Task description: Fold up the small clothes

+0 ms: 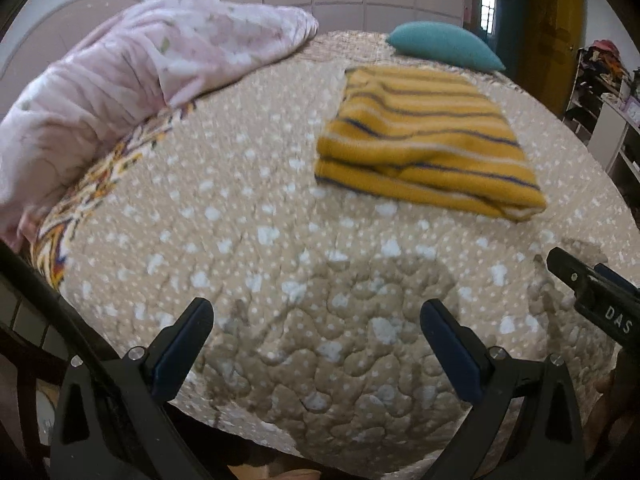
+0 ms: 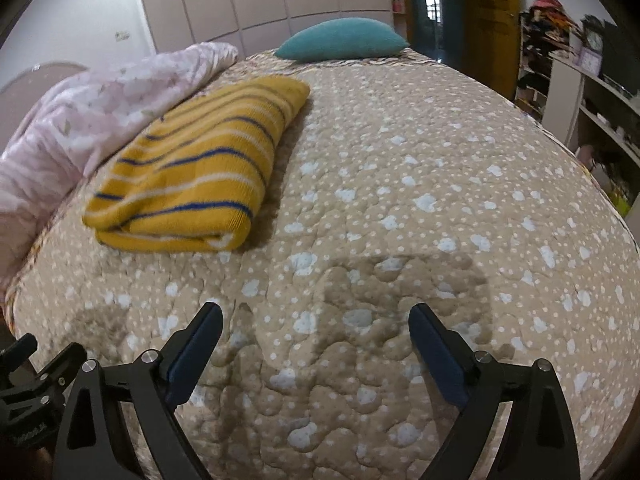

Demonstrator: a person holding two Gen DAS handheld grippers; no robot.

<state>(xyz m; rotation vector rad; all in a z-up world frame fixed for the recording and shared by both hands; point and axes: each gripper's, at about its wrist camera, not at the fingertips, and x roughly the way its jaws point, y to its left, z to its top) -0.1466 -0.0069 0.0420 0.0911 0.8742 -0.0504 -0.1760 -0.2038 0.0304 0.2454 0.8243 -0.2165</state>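
A yellow garment with blue and white stripes [image 1: 428, 140] lies folded in a flat rectangle on the bed; it also shows in the right wrist view [image 2: 192, 172]. My left gripper [image 1: 316, 312] is open and empty, held over the bedspread well short of the garment. My right gripper [image 2: 316, 316] is open and empty too, to the right of and nearer than the garment. The right gripper's finger shows at the right edge of the left wrist view [image 1: 592, 284]. Part of the left gripper shows at the lower left of the right wrist view [image 2: 36, 368].
The bed has a beige quilted spread with white spots [image 1: 248, 208]. A pink floral blanket [image 1: 120, 92] is bunched along the left side. A teal pillow [image 2: 344, 38] lies at the far end. Shelves [image 2: 580, 92] stand to the right of the bed.
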